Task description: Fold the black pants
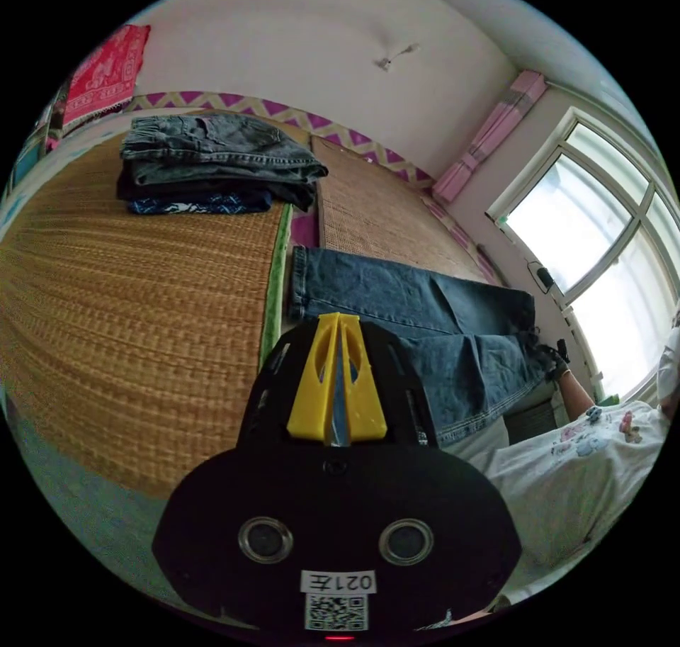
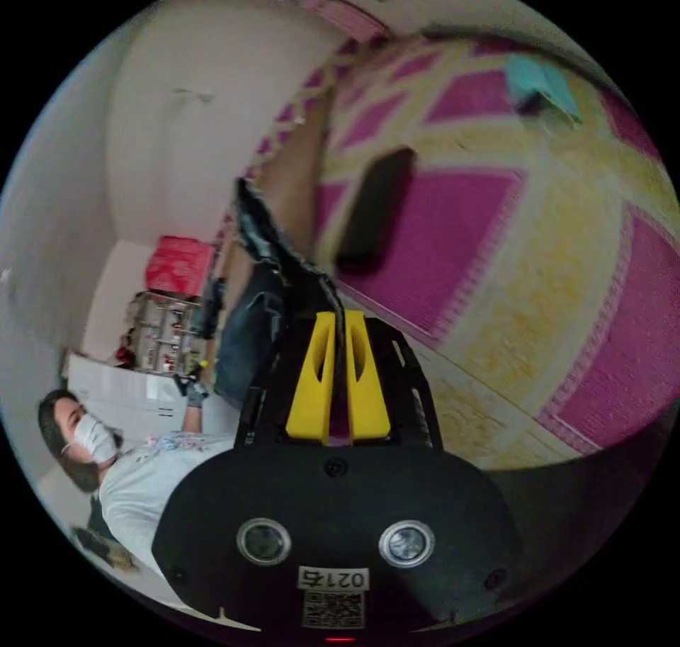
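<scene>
The left hand-held gripper (image 1: pixel 338 321) pinches the hem of the dark denim pants (image 1: pixel 425 321), which stretch across the woven mat (image 1: pixel 127 307) toward the window. The right hand-held gripper (image 2: pixel 338 317), tilted sideways with the person's arm extended, clamps the pants' (image 2: pixel 269 250) far end. A stack of folded clothes (image 1: pixel 212 165) sits well apart at the far left.

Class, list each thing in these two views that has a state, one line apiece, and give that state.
Left tool: jaws shut on the pants' fabric.
Right tool: jaws shut on the pants' fabric.
Pants: dark blue denim, unfolded, stretched between the two tools over the mat.
Pile of clothes: folded and stacked on the woven mat.
Pink curtain: drawn aside beside the window.
</scene>
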Available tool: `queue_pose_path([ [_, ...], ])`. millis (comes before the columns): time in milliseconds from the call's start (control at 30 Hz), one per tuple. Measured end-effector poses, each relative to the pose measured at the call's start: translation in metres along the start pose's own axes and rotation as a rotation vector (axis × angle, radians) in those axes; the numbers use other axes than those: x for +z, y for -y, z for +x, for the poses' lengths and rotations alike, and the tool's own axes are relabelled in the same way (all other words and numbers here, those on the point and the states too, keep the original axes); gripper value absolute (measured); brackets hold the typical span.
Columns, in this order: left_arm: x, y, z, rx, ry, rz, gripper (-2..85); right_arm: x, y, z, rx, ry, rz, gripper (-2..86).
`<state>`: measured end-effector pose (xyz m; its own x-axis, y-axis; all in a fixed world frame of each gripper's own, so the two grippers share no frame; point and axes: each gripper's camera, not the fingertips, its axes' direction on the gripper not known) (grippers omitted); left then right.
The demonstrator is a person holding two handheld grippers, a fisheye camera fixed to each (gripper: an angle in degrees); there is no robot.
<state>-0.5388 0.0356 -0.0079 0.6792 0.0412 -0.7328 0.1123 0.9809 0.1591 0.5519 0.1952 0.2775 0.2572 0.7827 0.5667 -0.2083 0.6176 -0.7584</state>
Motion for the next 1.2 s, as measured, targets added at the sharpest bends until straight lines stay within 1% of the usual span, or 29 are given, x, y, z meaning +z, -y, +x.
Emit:
queue_pose_path([
  [33, 0.012, 0.007, 0.001, 0.002, 0.014, -0.017, -0.9, 0.000, 0.002, -0.006, -0.005, 0.026, 0.040, 1.3],
  [67, 0.021, 0.013, 0.003, 0.003, 0.039, -0.032, -0.9, -0.001, 0.003, -0.012, -0.016, 0.006, 0.066, 1.6],
  [133, 0.030, 0.022, 0.007, 0.017, 0.077, -0.037, -0.8, -0.004, 0.013, -0.047, -0.064, -0.146, 0.140, 5.5],
  [167, 0.035, 0.028, 0.009, 0.026, 0.104, -0.040, -0.7, -0.005, 0.016, -0.058, -0.081, -0.178, 0.161, 6.0],
  [233, 0.041, 0.036, 0.011, 0.041, 0.152, -0.041, -0.2, 0.004, 0.031, -0.112, -0.191, -0.286, 0.214, 7.6],
  [267, 0.046, 0.042, 0.012, 0.052, 0.174, -0.043, 0.3, 0.010, 0.037, -0.127, -0.230, -0.301, 0.215, 7.8],
  [300, 0.049, 0.046, 0.012, 0.056, 0.182, -0.048, 1.2, 0.028, 0.048, -0.157, -0.318, -0.315, 0.201, 8.1],
  [367, 0.065, 0.060, 0.011, 0.073, 0.195, -0.086, 5.3, 0.064, 0.069, -0.201, -0.438, -0.312, 0.147, 8.5],
  [433, 0.079, 0.071, 0.011, 0.084, 0.202, -0.118, 7.3, 0.121, 0.096, -0.256, -0.597, -0.299, 0.073, 9.0],
  [467, 0.088, 0.078, 0.011, 0.089, 0.221, -0.131, 8.0, 0.137, 0.104, -0.269, -0.635, -0.300, 0.049, 9.1],
  [533, 0.099, 0.090, 0.011, 0.099, 0.234, -0.147, 8.8, 0.194, 0.132, -0.313, -0.765, -0.293, -0.029, 9.3],
  [633, 0.120, 0.109, 0.005, 0.071, 0.201, -0.196, 9.4, 0.248, 0.168, -0.347, -0.873, -0.280, -0.089, 8.7],
  [733, 0.137, 0.124, 0.005, 0.087, 0.165, -0.261, 9.0, 0.292, 0.198, -0.370, -0.961, -0.359, -0.143, 8.5],
  [833, 0.148, 0.135, 0.007, 0.106, 0.160, -0.318, 8.7, 0.330, 0.221, -0.389, -1.042, -0.365, -0.233, 10.8],
  [900, 0.156, 0.141, 0.007, 0.095, 0.117, -0.366, 8.9, 0.353, 0.232, -0.403, -1.080, -0.360, -0.299, 11.2],
  [967, 0.172, 0.145, 0.005, 0.070, 0.025, -0.462, 8.8, 0.375, 0.239, -0.417, -1.112, -0.351, -0.370, 11.1],
  [1033, 0.176, 0.149, 0.003, 0.051, 0.019, -0.463, 8.4, 0.407, 0.245, -0.427, -1.130, -0.354, -0.513, 10.7],
  [1100, 0.179, 0.151, -0.001, 0.028, -0.003, -0.469, 7.6, 0.427, 0.246, -0.432, -1.130, -0.365, -0.589, 10.0],
  [1200, 0.186, 0.152, -0.003, 0.034, -0.043, -0.483, 3.9, 0.442, 0.250, -0.447, -1.121, -0.348, -0.633, 6.4],
])
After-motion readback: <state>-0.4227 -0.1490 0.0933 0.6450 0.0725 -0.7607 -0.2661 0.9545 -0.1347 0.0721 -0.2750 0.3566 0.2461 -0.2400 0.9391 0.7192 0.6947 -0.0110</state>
